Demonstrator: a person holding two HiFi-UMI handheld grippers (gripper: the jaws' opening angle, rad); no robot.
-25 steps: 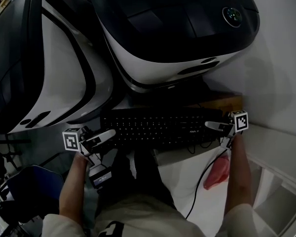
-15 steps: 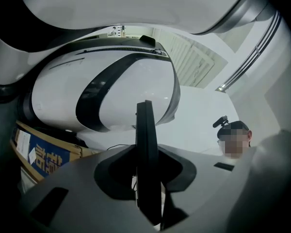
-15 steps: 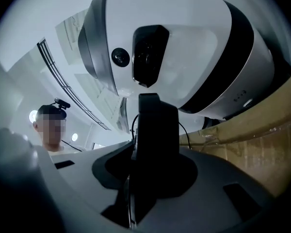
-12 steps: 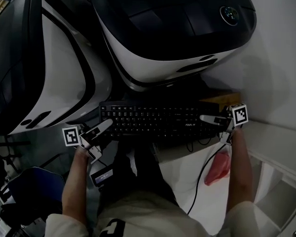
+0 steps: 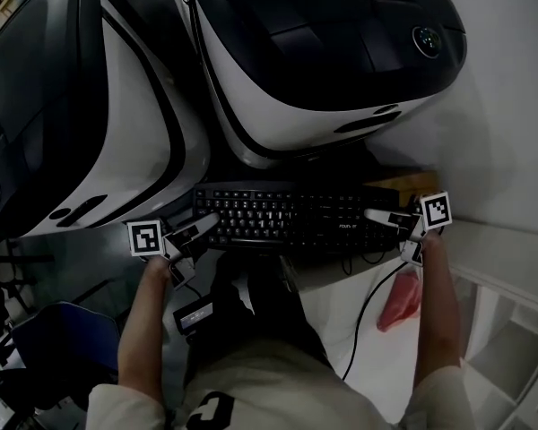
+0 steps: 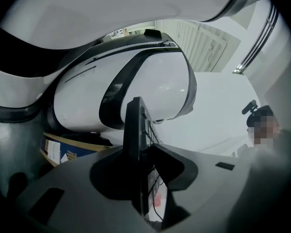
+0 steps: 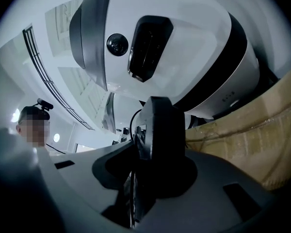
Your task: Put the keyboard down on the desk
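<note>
The black keyboard [image 5: 296,218] lies level between my two grippers, in front of the big white and black machines. My left gripper [image 5: 197,231] has the keyboard's left end between its jaws, and the jaws are opening. In the left gripper view the keyboard [image 6: 133,125] shows edge-on, with the left gripper [image 6: 143,147] still touching it on both sides. My right gripper [image 5: 384,218] is shut on the keyboard's right end. The right gripper view shows that gripper [image 7: 140,144] clamped on the dark end of the keyboard [image 7: 160,125]. Its cable [image 5: 363,321] hangs down.
Two large white and black machine shells [image 5: 323,52] [image 5: 90,115] rise just behind the keyboard. A brown cardboard box [image 5: 402,184] sits at the back right. A pink thing [image 5: 399,301] lies on the white surface [image 5: 493,258] below the right gripper. My legs are underneath.
The keyboard and both grippers have moved a little farther from me, towards the machines. The left gripper has shifted to the right with the keyboard's left end.
</note>
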